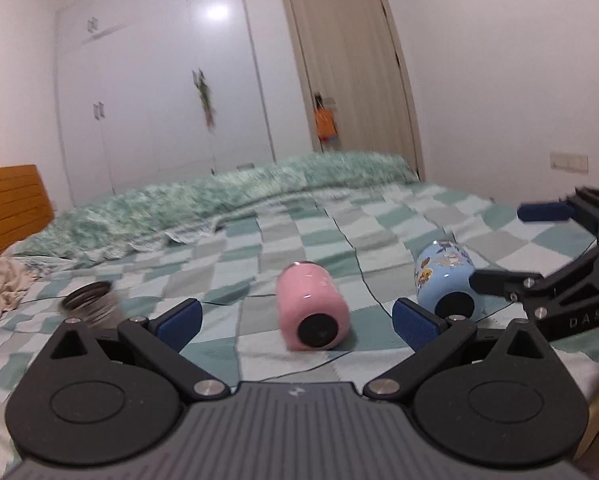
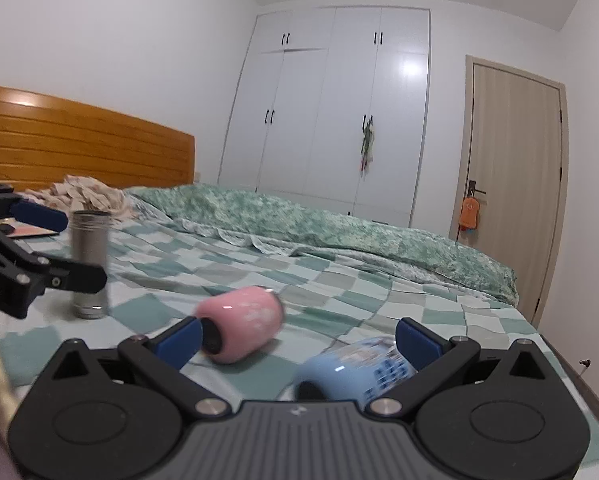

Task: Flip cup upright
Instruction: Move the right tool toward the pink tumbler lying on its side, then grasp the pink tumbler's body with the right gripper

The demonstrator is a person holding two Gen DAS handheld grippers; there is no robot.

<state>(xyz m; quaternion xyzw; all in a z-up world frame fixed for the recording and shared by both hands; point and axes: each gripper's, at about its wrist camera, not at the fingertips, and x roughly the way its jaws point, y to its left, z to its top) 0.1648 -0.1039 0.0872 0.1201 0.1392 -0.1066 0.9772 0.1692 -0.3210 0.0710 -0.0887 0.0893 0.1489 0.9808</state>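
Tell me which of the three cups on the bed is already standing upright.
The silver metal cylindrical cup, far left. The pink cup and the blue patterned cup both lie on their sides.

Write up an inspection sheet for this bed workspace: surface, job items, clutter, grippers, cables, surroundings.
Surface: bed with green and white checked sheet; rumpled green quilt along its far side.
Job's things: pink cylindrical cup and light blue cartoon-printed cup both lying on their sides; silver metal cup standing upright.
Clutter: crumpled beige patterned cloth near the headboard; flat items beside it, too blurred to name.
Grippers: left gripper open, holding nothing; right gripper open, blue cup just ahead, not gripped.
Cables: thin dark line across the sheet; cable or seam, cannot tell.
Surroundings: wooden headboard, white wardrobe, closed beige door.
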